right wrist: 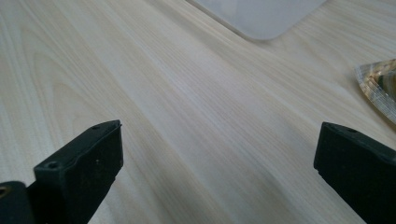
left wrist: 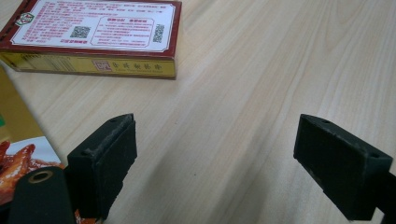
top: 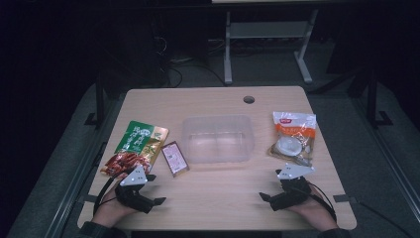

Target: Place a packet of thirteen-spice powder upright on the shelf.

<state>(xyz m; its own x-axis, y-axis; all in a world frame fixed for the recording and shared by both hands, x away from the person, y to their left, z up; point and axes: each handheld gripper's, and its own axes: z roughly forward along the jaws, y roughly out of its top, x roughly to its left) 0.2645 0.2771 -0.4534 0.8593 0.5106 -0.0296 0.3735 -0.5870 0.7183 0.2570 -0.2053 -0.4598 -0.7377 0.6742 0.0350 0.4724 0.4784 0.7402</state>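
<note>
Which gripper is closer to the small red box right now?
Left. The left gripper sits just beside the small red box, near its front end; the right gripper is across the table by the clear-windowed snack bag.

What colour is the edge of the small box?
Yellow side, dark red border on the small box; left gripper view.

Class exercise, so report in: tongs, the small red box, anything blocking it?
Left tongs open, empty. Right tongs open, empty. Red box flat on table, ahead of left tongs, untouched. Path clear.
</note>
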